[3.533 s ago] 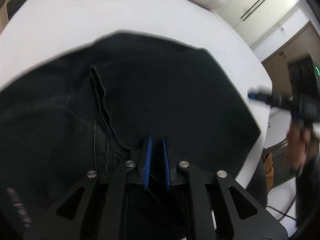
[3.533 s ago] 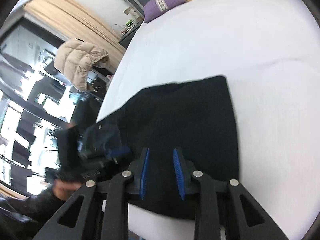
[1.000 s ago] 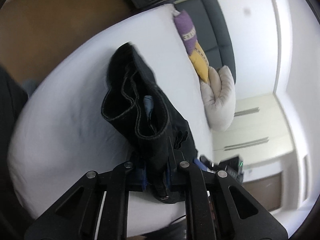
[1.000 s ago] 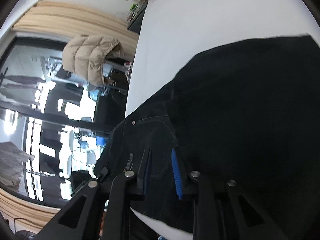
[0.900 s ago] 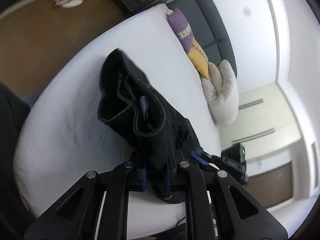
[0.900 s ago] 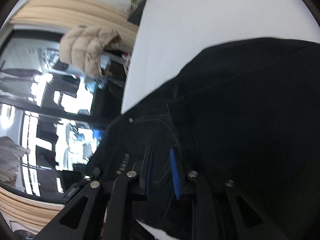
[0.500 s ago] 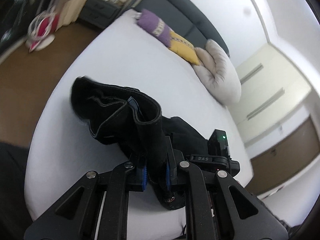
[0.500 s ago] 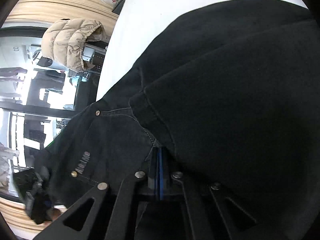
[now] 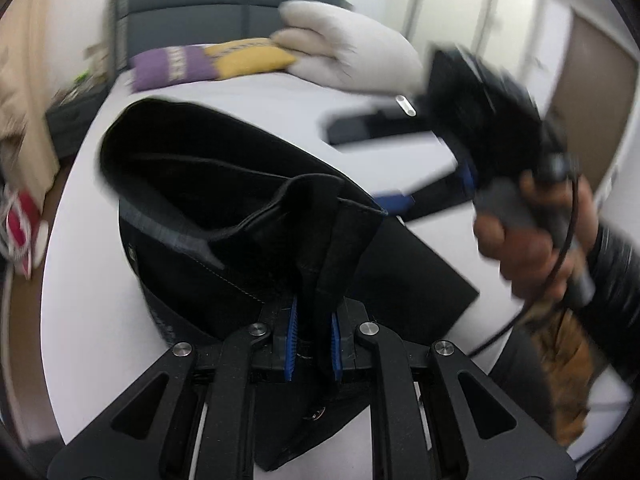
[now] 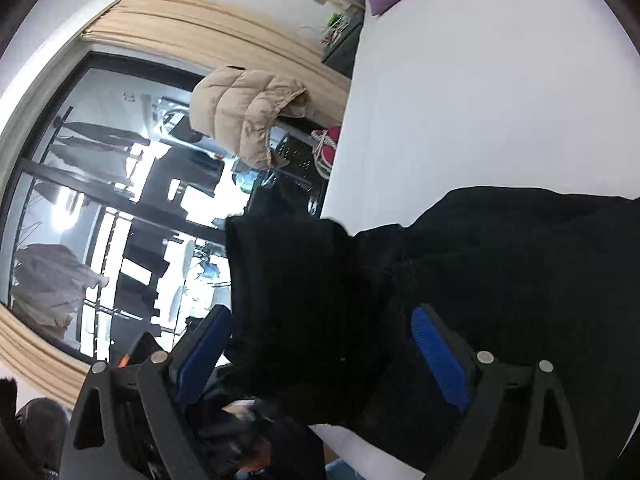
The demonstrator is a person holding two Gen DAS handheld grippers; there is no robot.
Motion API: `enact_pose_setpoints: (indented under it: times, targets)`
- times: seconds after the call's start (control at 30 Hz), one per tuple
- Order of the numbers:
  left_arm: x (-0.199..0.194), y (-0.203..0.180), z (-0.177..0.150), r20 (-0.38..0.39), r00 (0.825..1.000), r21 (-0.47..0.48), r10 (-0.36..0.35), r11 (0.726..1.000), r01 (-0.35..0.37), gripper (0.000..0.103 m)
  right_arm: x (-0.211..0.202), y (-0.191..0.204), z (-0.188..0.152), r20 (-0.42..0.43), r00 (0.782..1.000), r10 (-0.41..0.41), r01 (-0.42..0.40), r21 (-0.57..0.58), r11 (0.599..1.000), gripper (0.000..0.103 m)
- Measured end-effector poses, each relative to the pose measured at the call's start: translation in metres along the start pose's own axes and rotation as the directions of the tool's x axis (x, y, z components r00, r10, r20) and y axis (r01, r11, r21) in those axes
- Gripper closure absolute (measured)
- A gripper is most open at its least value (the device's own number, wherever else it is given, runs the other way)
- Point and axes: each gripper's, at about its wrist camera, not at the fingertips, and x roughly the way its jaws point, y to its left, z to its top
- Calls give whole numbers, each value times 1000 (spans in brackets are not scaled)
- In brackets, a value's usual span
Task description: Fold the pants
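1. Bed [image 9: 100, 288]: white surface below and ahead of both sets of jaws, bearing the pants.
2. Pants [image 9: 224, 216]: black, partly lying on the bed, one edge lifted into the left jaws.
3. Left gripper [image 9: 313, 342]: jaws narrow, clamped on a fold of the pants.
4. Right gripper [image 10: 320, 344]: jaws opening wide; black cloth lies between them, pads [image 10: 438, 356] not pressing it.
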Motion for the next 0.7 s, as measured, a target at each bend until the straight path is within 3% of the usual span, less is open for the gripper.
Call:
enact_pose_setpoints:
  times: [0.3, 0.5, 0.57, 0.7]
  targets:
    - [39, -47, -25, -55, 998, 163, 4, 987, 5, 92, 6, -11, -15, -19, 999, 36, -35, 46, 998, 6]
    - [57, -74, -40, -41, 999, 278, 27, 960, -15, 92, 14, 2, -10, -67, 993, -94, 92, -34, 995, 5]
    - [62, -81, -43, -43, 999, 295, 28, 955, -14, 92, 14, -6, -8, -71, 987, -145, 143, -34, 989, 20]
    - [70, -92, -53, -61, 998, 313, 17, 950, 3, 92, 7, -34, -11, -64, 979, -196, 199, 41, 979, 70]
